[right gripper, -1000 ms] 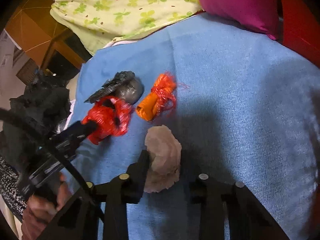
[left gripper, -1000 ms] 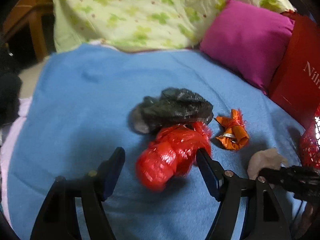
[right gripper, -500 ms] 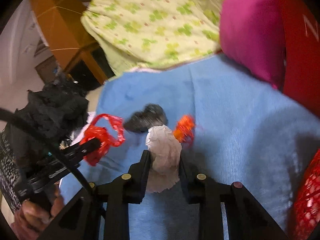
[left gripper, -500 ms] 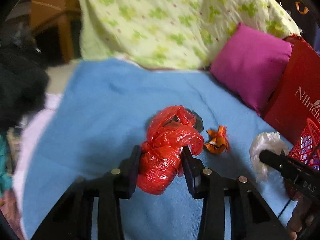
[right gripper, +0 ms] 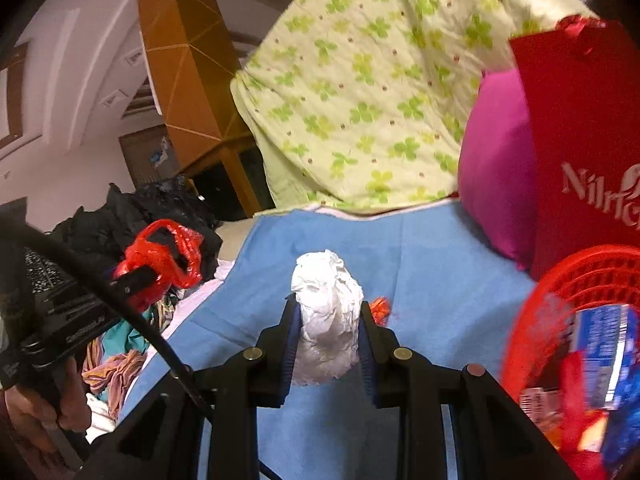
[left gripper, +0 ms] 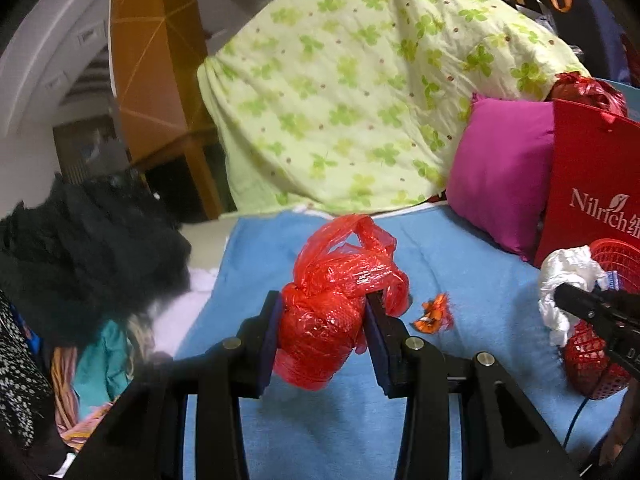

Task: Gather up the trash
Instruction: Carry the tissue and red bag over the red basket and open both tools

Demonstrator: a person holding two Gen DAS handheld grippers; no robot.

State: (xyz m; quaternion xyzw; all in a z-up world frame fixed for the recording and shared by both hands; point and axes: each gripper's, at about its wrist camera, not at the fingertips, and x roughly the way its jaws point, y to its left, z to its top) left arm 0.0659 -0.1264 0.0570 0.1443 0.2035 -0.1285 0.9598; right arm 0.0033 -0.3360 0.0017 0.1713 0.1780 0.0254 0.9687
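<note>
My left gripper (left gripper: pixel 322 320) is shut on a crumpled red plastic bag (left gripper: pixel 336 300) and holds it up above the blue blanket (left gripper: pixel 460 264). My right gripper (right gripper: pixel 327 328) is shut on a crumpled white paper wad (right gripper: pixel 328 320), also lifted, close to a red mesh basket (right gripper: pixel 568 300) holding wrappers at the right. The paper wad (left gripper: pixel 564 280) and the basket (left gripper: pixel 600 352) also show in the left wrist view. A small orange wrapper (left gripper: pixel 434 314) lies on the blanket; it peeks out behind the right finger in the right wrist view (right gripper: pixel 380 306).
A magenta pillow (left gripper: pixel 504 172) and a red paper bag (left gripper: pixel 592 184) stand at the right. A green-patterned quilt (left gripper: pixel 360 92) is heaped at the back. Dark clothes (left gripper: pixel 88 240) and mixed fabrics pile at the left off the blanket's edge.
Both grippers closed on their items and lifted them off the blanket. The right gripper moved toward the red basket. The black bag is out of view.
</note>
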